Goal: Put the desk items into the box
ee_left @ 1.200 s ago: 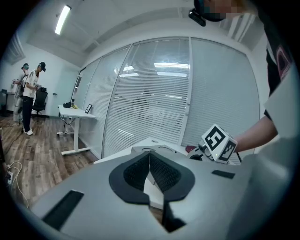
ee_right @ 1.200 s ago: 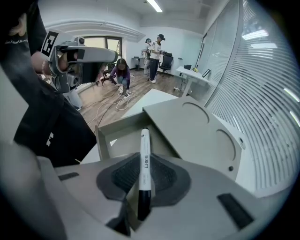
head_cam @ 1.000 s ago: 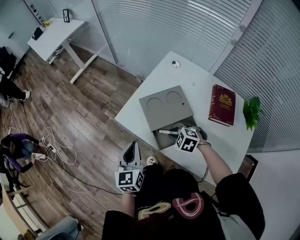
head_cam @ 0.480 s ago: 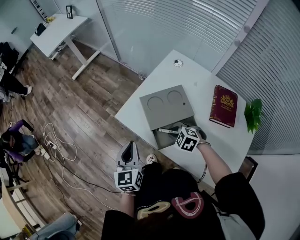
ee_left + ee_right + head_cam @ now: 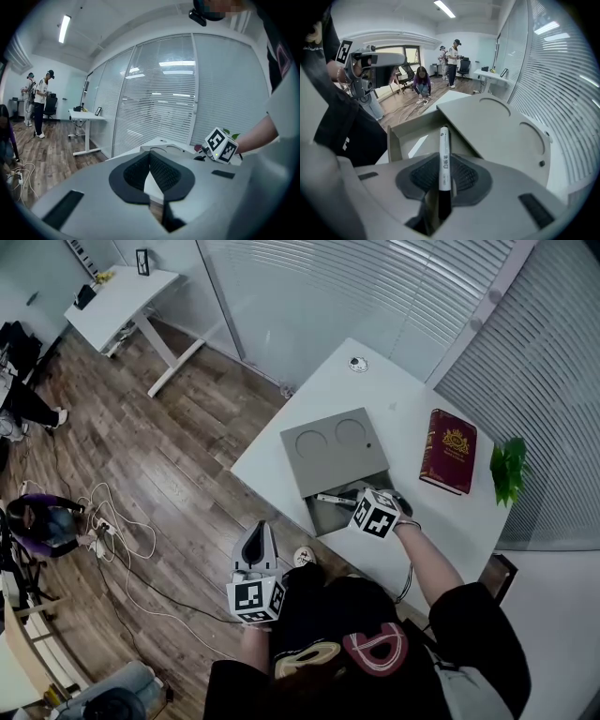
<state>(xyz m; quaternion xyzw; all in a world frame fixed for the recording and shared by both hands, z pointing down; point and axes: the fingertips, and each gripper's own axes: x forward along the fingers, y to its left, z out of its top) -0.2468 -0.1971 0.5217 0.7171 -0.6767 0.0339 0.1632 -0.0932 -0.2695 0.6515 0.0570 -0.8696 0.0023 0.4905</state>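
Left tool (image 5: 151, 161) closed, empty; right tool (image 5: 443, 174) tilted down, jaws just loosening on a marker (image 5: 444, 143).

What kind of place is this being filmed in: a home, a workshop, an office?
Most likely an open office. Glass partition walls with blinds run behind a white desk, a second desk stands on the wood-look floor, and an office chair shows further back.
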